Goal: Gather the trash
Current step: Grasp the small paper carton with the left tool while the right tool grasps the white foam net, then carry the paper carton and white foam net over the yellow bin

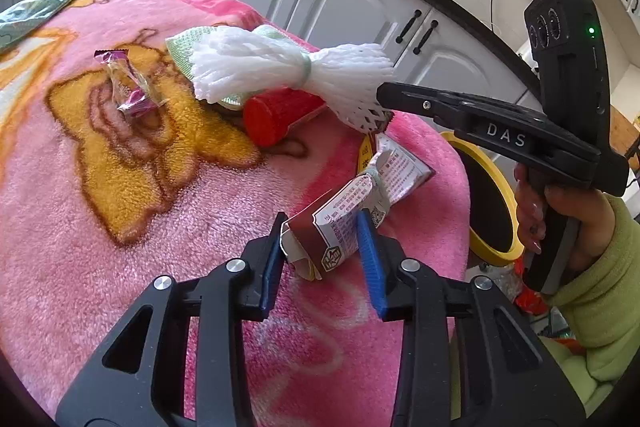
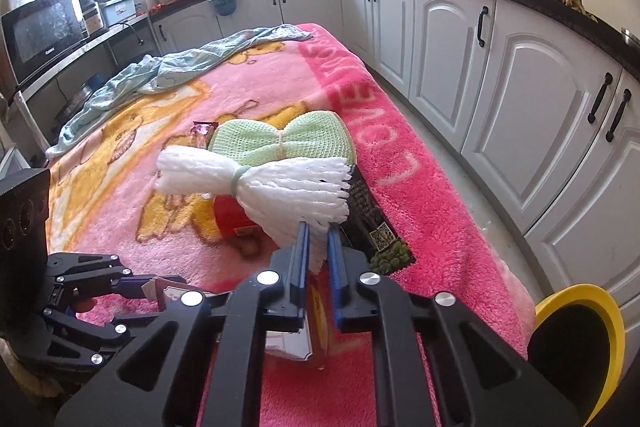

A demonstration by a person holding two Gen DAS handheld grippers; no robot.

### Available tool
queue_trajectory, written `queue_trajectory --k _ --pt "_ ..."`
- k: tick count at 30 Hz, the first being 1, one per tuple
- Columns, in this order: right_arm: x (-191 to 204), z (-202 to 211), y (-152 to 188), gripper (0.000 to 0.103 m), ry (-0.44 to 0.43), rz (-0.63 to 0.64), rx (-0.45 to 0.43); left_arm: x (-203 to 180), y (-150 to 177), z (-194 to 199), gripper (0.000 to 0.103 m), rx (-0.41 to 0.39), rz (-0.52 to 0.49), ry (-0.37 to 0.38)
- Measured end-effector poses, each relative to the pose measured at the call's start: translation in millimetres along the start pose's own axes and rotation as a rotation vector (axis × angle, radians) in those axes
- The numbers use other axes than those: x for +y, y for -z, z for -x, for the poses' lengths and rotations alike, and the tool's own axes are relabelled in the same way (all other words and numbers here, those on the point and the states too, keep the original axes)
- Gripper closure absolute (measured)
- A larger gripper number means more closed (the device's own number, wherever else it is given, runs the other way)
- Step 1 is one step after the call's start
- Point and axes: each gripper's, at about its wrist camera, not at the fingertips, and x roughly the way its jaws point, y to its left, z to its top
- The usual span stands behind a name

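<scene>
A crumpled paper carton (image 1: 340, 223), brown and white with small print and a band around its middle, lies on the pink blanket (image 1: 120, 247). My left gripper (image 1: 322, 223) is shut on the carton's near end, a blue pad on each side. A white foam net (image 2: 256, 183), tied with a green band, rests over a red cup (image 1: 272, 115). My right gripper (image 2: 318, 229) is shut on the net's frayed near end. It enters the left wrist view from the right, held by a hand in a green sleeve. A purple candy wrapper (image 1: 128, 87) lies further left.
A green foam net (image 2: 280, 139) and a dark packet with a QR code (image 2: 376, 227) lie by the white net. A yellow-rimmed bin (image 2: 576, 339) stands off the table's near right corner. A pale cloth (image 2: 160, 75) is heaped at the far end. White cabinets line the right.
</scene>
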Motion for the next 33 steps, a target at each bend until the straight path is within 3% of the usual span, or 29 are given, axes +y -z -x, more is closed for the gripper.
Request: queue_trajectory --k 10,21,33 --pt "9.3 25.0 3.4 0.098 -0.032 0.023 -0.046 -15.8 -2.4 19.5 0.090 -0.061 -0.053 0.008" --pt "13.3 81.2 2.4 0.098 -0.037 0.028 -0.152 -46.5 -14.0 39.3 0.091 -0.124 -0.104 0.050" --pt "-6.7 133.7 11.2 0.098 0.026 0.007 -0.234 -95.5 -30.5 47.6 0.091 -0.178 -0.181 0.081"
